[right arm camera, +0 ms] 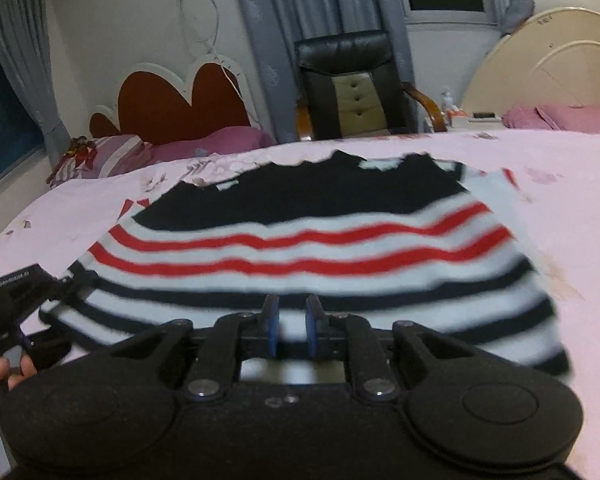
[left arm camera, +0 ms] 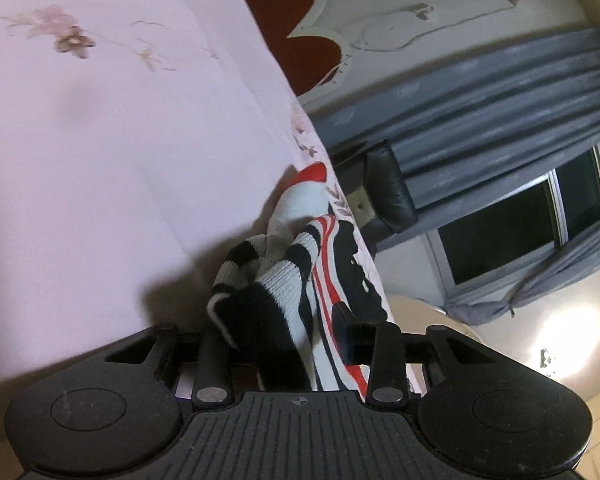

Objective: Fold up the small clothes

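Left gripper (left arm camera: 284,344) pinches our striped sweater (right arm camera: 308,248)'s sleeve; right gripper (right arm camera: 292,330), narrowly parted, holds nothing. We judge next: fold the sleeve across.

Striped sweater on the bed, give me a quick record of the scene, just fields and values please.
garment: striped sweater, black, white and red
surface: pink floral bedsheet
sweater state: body spread flat, sleeve bunched at the left gripper
left gripper: fingers around the bunched striped sleeve; grip unclear
right gripper: open, empty, at the sweater's near hem
background: black chair, grey curtains
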### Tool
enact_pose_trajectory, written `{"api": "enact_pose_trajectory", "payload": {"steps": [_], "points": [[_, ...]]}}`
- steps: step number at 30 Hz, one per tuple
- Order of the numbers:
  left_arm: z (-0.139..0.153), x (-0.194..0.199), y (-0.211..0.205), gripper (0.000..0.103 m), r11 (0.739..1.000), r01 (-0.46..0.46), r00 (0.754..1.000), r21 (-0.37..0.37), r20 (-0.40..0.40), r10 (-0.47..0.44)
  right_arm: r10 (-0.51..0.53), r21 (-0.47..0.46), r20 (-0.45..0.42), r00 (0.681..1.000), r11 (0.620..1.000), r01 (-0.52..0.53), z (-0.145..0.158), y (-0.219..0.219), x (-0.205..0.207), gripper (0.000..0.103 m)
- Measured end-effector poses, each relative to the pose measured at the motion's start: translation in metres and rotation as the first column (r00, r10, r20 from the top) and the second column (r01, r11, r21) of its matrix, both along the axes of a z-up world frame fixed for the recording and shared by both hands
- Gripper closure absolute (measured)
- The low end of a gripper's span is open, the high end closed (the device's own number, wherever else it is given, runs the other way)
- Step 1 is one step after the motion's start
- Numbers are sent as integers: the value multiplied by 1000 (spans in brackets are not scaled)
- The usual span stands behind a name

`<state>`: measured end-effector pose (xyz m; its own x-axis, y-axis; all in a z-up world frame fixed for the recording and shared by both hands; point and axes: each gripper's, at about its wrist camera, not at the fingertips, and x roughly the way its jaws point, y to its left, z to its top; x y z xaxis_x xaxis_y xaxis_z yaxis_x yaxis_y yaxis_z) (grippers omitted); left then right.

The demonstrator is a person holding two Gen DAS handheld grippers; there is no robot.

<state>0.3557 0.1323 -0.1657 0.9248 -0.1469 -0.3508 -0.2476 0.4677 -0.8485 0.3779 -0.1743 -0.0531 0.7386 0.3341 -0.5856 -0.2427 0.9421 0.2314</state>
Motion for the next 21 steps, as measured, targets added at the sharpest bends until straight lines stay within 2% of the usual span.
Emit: {"api": "enact_pose_trajectory", "payload": {"steps": [1, 2, 4, 9, 10, 11, 12, 14, 17, 19, 21], "points": [[-2, 6, 1, 85, 1000, 6, 1000, 8, -19, -6, 7, 0, 13, 1000, 1000, -7, 0, 6, 6, 90], [-4, 7, 4, 88, 1000, 13, 1000, -2, -13, -13, 14, -5, 31, 999, 1000, -14, 2, 13, 12, 91], [-5, 6, 8, 88, 999, 38, 999, -15, 24, -37, 30, -31, 60, 998, 999, -29, 4, 25, 20, 92], [-10, 5, 16, 88, 996, 54, 997, -67, 64, -50, 75, -223, 100, 992, 974, -51, -2, 60, 25, 95], [-11, 6, 15, 88, 996, 58, 996, -64, 74, -53, 73, -263, 90, 993, 964, -47, -6, 64, 26, 95], [-12, 7, 14, 88, 996, 61, 995, -58, 80, -57, 62, -294, 40, 997, 955, -47, -16, 66, 31, 95], [-12, 9, 14, 88, 996, 64, 995, -57, 80, -60, 58, -296, 7, 998, 954, -53, -25, 65, 35, 96], [-13, 8, 16, 88, 995, 70, 995, -75, 81, -64, 60, -315, 47, 997, 948, -42, -30, 67, 31, 96], [-13, 8, 17, 88, 994, 75, 994, -82, 80, -68, 38, -326, 41, 998, 945, -23, -29, 71, 30, 96], [-11, 8, 16, 88, 996, 73, 996, -58, 57, -70, 29, -308, 33, 999, 951, -18, -28, 69, 32, 96], [-5, 9, 15, 88, 996, 84, 996, 13, 13, -85, 38, -316, 33, 999, 948, -26, -28, 69, 31, 96]]}}
